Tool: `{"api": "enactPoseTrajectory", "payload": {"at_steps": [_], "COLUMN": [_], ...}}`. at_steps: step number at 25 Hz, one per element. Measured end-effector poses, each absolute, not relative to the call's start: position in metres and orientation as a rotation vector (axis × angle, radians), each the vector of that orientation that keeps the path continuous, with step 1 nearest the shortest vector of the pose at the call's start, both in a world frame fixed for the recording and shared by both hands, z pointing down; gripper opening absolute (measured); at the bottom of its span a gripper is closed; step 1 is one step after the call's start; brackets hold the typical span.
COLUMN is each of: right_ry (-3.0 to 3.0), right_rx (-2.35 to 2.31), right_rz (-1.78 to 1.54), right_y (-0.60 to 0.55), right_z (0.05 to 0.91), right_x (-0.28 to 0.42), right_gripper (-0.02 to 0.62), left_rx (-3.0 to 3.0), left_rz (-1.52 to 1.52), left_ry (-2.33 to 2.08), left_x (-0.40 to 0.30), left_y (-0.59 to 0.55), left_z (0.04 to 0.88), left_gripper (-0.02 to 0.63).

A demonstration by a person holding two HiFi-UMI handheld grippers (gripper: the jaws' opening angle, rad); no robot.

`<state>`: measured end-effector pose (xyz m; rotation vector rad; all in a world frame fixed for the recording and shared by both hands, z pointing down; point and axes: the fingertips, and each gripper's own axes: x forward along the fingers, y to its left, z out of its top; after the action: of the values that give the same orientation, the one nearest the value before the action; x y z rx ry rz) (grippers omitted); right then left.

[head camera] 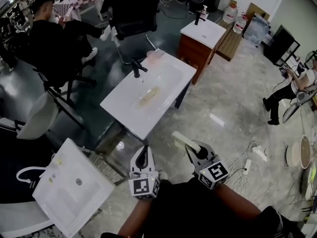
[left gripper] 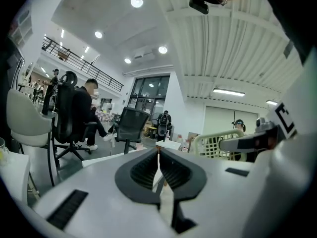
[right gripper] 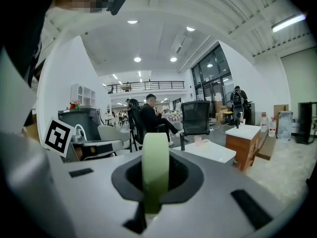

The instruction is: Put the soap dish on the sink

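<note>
The soap dish [head camera: 182, 141] is a pale green slatted tray. My right gripper [head camera: 190, 151] is shut on it and holds it out in front of me, above the floor. In the right gripper view the soap dish [right gripper: 155, 162] stands edge-on between the jaws of my right gripper [right gripper: 155, 180]. The white sink [head camera: 119, 105] with a black faucet [head camera: 136, 68] stands ahead of both grippers, and it shows further off as the sink [right gripper: 210, 151]. My left gripper [head camera: 144, 156] is beside the right one, shut and holding nothing. My left gripper [left gripper: 158, 153] has its tips together.
A pink cup [head camera: 154, 56] stands on the sink's far end, and a pale object [head camera: 148, 95] lies in its basin. A second white sink [head camera: 74, 192] sits at lower left and a wooden cabinet sink [head camera: 200, 38] further back. A seated person [head camera: 54, 38], office chairs and floor cables [head camera: 247, 165] surround the area.
</note>
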<state>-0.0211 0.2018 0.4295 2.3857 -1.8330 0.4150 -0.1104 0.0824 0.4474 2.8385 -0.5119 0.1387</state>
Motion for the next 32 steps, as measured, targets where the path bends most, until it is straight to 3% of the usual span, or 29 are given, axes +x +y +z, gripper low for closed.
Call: {"api": "enactPoseTrajectory", "payload": {"at_steps": [15,32], "right_ry": [-1.974,-2.254], "right_rx": [2.307,2.101], "right_rz": [0.479,0.538], "right_y": [0.15,0.008], "right_z": [0.456,0.458], "right_x": [-0.028,0.071], "right_gripper": [0.011,0.011], "left_rx": [2.785,2.759], "left_rz": [0.124,0.198], "left_ry": [-0.647,-0.917], "left_x": [-0.13,-0.049], "left_y": [0.057,-0.053], "left_z": [0.466,0.462], "left_gripper": [0.015,0.015]}}
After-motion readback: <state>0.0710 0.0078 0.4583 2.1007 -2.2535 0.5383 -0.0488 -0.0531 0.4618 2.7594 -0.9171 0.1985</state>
